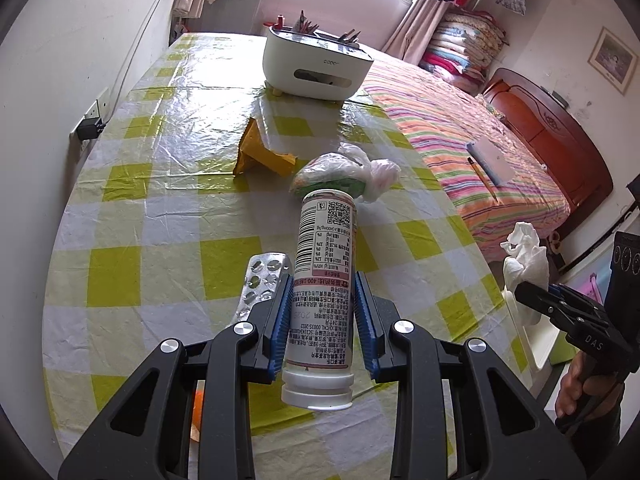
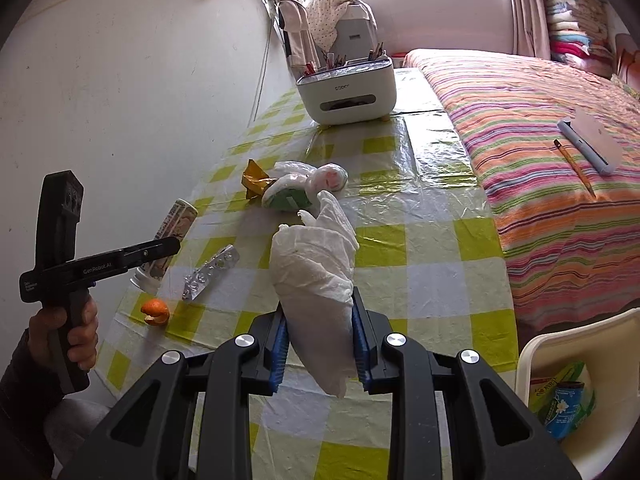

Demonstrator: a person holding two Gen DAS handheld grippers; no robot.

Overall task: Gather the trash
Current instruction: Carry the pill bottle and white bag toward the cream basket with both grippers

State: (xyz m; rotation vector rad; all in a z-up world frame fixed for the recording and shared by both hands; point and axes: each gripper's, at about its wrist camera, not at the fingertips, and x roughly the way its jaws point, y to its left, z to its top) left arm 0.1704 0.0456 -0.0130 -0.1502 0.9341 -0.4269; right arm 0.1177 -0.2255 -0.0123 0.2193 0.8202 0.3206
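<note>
Left wrist view: the left gripper is clamping a white bottle by its labelled body between both blue pads, cap end toward the camera, above the near part of the table. A pill strip is lying just left of the bottle. A yellow wrapper and a tied plastic bag are sitting mid-table. A white organizer box is standing at the far edge.

Right wrist view: the right gripper is pinching a crumpled tissue between its pads, above the table's near right area. An orange peel is resting near the left edge, beside the pill strip. A white bin is standing off the near right corner, with packaging inside.
</note>
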